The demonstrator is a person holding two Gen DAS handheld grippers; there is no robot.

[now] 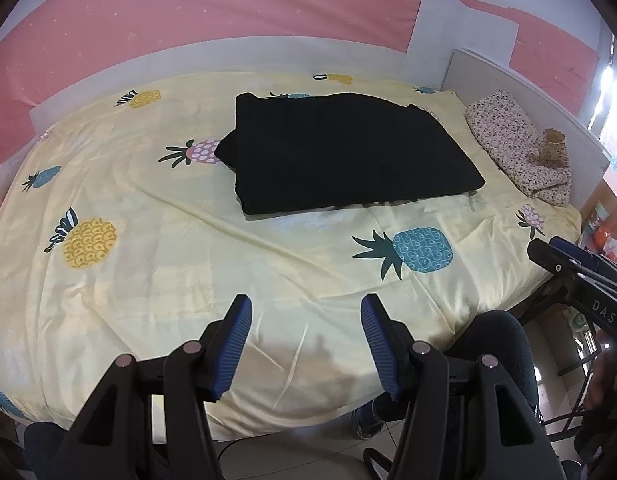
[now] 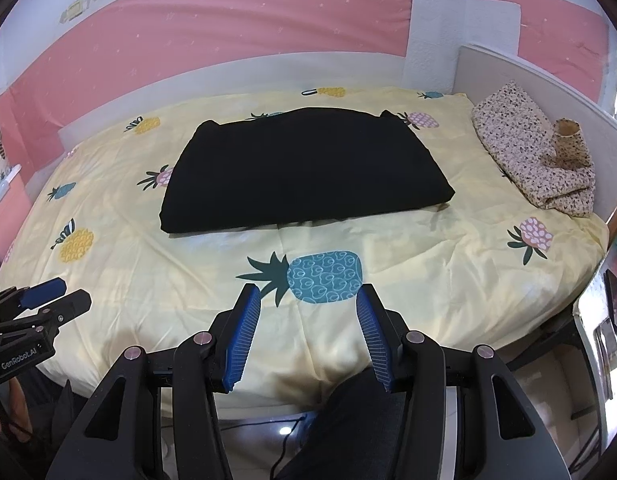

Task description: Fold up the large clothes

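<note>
A black garment (image 1: 340,156) lies folded into a flat rectangle on the far middle of the bed; it also shows in the right wrist view (image 2: 304,172). My left gripper (image 1: 306,308) is open and empty, held above the bed's near edge, well short of the garment. My right gripper (image 2: 308,298) is open and empty, also above the near edge. The right gripper shows at the right edge of the left wrist view (image 1: 564,256). The left gripper shows at the left edge of the right wrist view (image 2: 48,296).
The bed has a yellow pineapple-print sheet (image 1: 188,248). A folded floral cloth (image 2: 536,164) with a small cup-like object (image 2: 568,140) lies at the far right by a white board (image 2: 548,80). A pink wall (image 2: 228,24) stands behind. A person's leg (image 1: 492,344) is at the bed's edge.
</note>
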